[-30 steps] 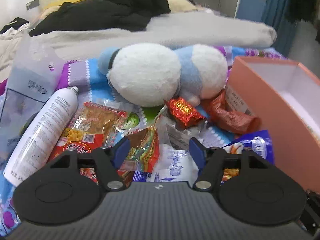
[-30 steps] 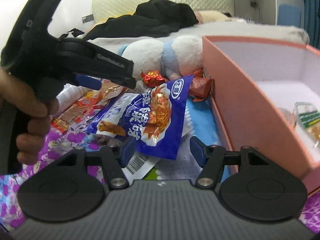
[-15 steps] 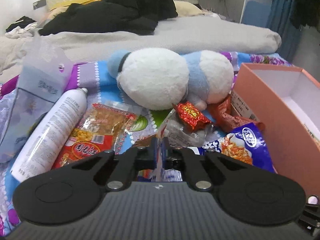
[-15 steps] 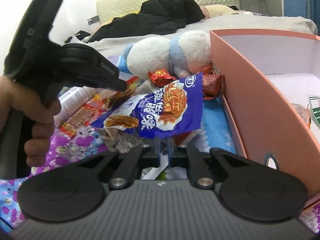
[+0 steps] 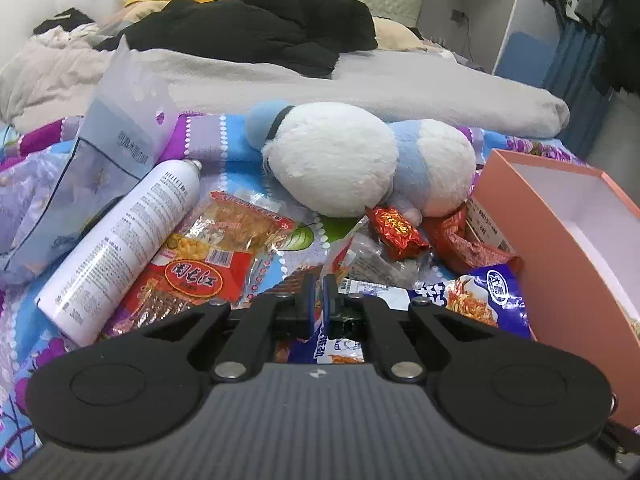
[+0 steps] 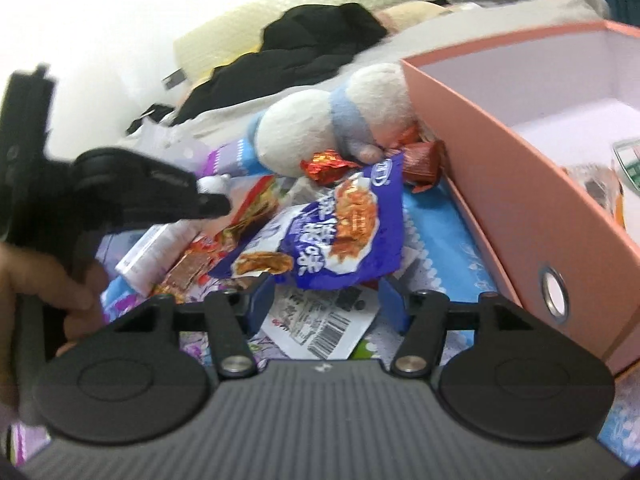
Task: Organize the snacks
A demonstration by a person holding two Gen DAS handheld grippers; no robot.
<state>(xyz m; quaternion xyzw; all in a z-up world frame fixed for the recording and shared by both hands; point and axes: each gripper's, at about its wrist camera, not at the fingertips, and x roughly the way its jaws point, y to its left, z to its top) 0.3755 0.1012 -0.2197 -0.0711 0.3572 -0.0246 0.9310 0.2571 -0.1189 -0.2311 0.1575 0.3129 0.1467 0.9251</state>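
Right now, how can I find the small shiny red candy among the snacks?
Start at the white and blue plush toy on the bed. The candy lies against its lower edge, left of the pink box. Its crinkled red foil carries gold print, unlike the flat bags nearby.

Bed (image 5: 400, 92), floral purple/blue sheet (image 5: 224, 160) over the near part. Directly on the sheet: white spray can (image 5: 124, 248) lying flat toward the left edge, pale gift bag (image 5: 100, 168) beside it, plush toy (image 5: 360, 160) mid-bed, snack packets piled in front of it, pink box (image 5: 560, 248) toward the right edge. Farther back: grey blanket (image 5: 420, 84), black clothes (image 5: 260, 36) near the headboard.
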